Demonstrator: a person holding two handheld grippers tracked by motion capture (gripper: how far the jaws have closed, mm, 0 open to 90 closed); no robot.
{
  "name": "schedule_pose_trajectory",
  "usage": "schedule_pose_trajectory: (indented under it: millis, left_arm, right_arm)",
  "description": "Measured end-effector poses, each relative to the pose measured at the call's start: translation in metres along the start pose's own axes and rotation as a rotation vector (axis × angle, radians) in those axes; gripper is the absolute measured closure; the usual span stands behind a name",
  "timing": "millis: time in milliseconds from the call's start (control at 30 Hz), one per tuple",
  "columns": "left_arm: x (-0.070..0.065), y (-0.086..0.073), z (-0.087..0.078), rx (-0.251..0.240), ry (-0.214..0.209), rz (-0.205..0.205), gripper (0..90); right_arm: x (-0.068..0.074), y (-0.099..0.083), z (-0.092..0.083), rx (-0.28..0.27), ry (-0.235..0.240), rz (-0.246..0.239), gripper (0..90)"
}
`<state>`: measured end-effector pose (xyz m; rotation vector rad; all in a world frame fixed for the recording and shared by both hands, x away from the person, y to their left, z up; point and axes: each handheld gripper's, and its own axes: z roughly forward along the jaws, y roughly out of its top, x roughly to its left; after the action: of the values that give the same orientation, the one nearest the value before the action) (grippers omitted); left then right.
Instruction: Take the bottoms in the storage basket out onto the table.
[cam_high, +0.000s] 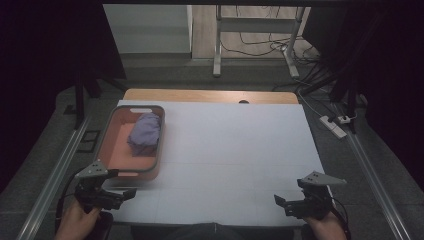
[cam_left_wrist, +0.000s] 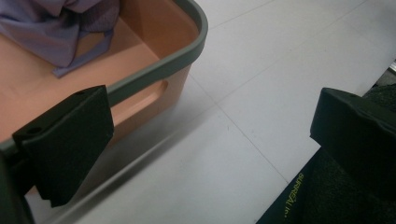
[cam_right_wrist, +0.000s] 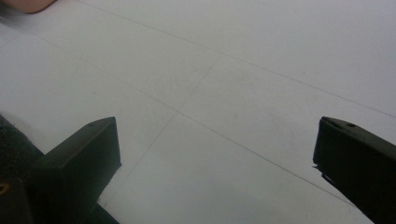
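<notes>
An orange bin (cam_high: 118, 152) with a grey rim stands at the table's left side, and a crumpled purple cloth (cam_high: 145, 133) lies inside it toward the far right. In the left gripper view the bin's near corner (cam_left_wrist: 182, 51) and the purple cloth (cam_left_wrist: 60, 28) appear up close. My left gripper (cam_high: 125, 195) is open just in front of the bin's near wall, nothing between its jaws. My right gripper (cam_high: 282, 202) is open near the table's front right edge, over bare white surface, holding nothing.
The white table top (cam_high: 235, 150) stretches between the grippers, with a wooden strip (cam_high: 210, 95) along its far edge. Metal rails (cam_high: 55, 170) run down both sides. A power strip (cam_high: 334, 126) and cables lie on the floor at the far right.
</notes>
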<state>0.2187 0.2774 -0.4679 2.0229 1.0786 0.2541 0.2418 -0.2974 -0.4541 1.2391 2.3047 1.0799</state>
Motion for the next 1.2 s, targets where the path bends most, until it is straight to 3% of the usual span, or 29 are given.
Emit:
schedule_pose_trajectory:
  millis: [467,1200]
  left_arm:
    - [0.0,0.014,0.007,-0.009,0.058,0.033,0.0]
    - [0.007,0.039,0.02,0.011,0.06,0.04,0.0]
  right_arm:
    - [-0.001,0.0,0.0,0.002,0.005,0.014,0.4]
    - [-0.001,0.0,0.001,0.011,0.006,0.006,0.4]
